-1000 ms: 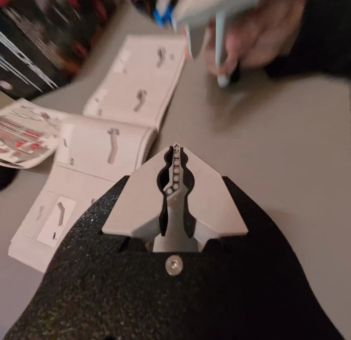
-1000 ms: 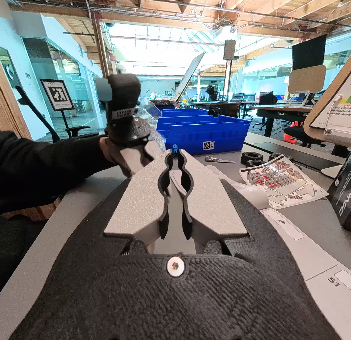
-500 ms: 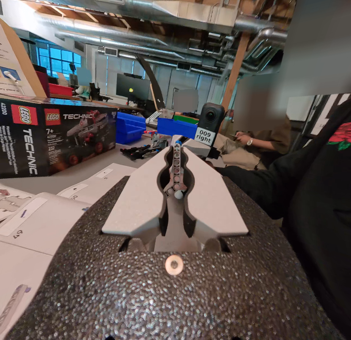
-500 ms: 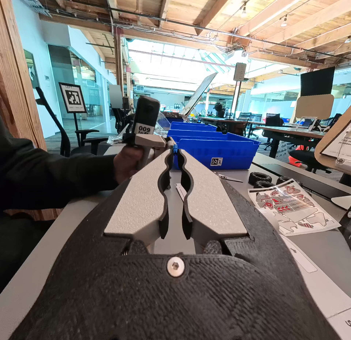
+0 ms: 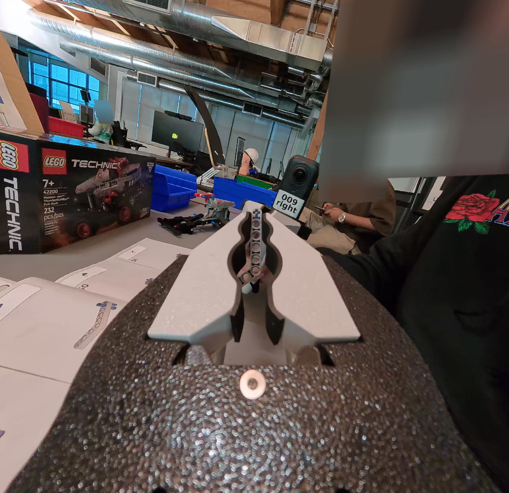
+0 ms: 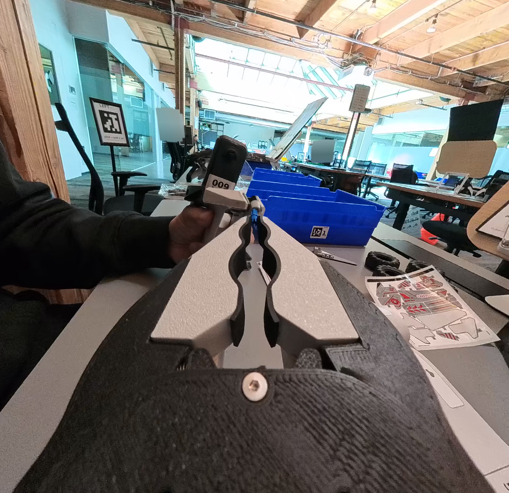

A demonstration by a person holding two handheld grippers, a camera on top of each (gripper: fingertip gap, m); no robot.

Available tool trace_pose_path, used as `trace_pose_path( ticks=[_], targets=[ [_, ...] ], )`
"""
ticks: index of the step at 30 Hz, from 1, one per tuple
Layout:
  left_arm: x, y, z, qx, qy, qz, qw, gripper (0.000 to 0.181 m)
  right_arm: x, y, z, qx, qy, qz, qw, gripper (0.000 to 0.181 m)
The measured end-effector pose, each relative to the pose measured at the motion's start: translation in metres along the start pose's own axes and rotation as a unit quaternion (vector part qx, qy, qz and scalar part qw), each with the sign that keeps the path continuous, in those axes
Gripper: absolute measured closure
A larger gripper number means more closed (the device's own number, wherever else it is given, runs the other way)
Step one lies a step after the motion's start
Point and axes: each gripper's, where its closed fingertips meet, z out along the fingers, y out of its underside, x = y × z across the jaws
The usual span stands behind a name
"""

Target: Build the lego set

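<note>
My left gripper is shut on a grey Technic beam with a row of holes, held upright between the jaws. My right gripper is shut on a small blue pin at its fingertips. The two grippers face each other tip to tip above the table. The blue pin sits at the beam's top end, where a blue speck shows. The left gripper also shows in the right wrist view, held in a hand. A partly built black and grey model lies on the table beyond.
An open instruction booklet lies left of the left gripper, with the set's box behind it. Blue bins stand at the back. A sticker sheet, black tyres and a grey wedge piece lie to the right. A person sits beyond. Left and right tips are no more than a few centimetres apart.
The left gripper has tilted up from facing down at the table to level, with the beam in it. The two grippers have drawn together until their tips meet.
</note>
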Motion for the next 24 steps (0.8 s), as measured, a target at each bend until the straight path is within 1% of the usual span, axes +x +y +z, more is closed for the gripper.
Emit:
trace_pose_path(
  ticks=[7, 11, 14, 17, 18, 20, 22, 24],
  targets=[
    [0.000, 0.001, 0.000, -0.005, -0.001, 0.004, 1.000, 0.176, 0.000, 0.001, 0.000, -0.003, -0.004, 0.014, 1.000, 0.178],
    [-0.004, 0.006, 0.000, -0.027, -0.013, -0.003, 1.000, 0.176, 0.003, 0.007, -0.001, -0.027, 0.011, -0.023, 0.999, 0.178],
    [-0.009, 0.010, -0.001, -0.045, -0.020, -0.046, 0.998, 0.176, 0.006, 0.012, -0.001, -0.051, 0.030, -0.074, 0.995, 0.178],
    [-0.010, 0.012, -0.002, -0.046, -0.014, -0.091, 0.995, 0.176, 0.005, 0.015, -0.001, -0.061, 0.031, -0.098, 0.993, 0.178],
    [-0.010, 0.012, -0.002, -0.044, -0.010, -0.106, 0.993, 0.176, 0.005, 0.015, -0.001, -0.062, 0.028, -0.092, 0.993, 0.178],
    [-0.007, 0.011, -0.003, -0.037, 0.004, -0.124, 0.992, 0.176, 0.003, 0.012, -0.001, -0.045, 0.008, -0.038, 0.998, 0.177],
    [-0.005, 0.008, -0.002, -0.029, 0.013, -0.114, 0.993, 0.176, 0.001, 0.009, -0.001, -0.030, -0.008, 0.006, 1.000, 0.178],
    [-0.006, 0.008, -0.002, -0.032, 0.005, -0.094, 0.995, 0.176, 0.002, 0.010, 0.000, -0.029, -0.010, 0.025, 0.999, 0.178]
  ],
)
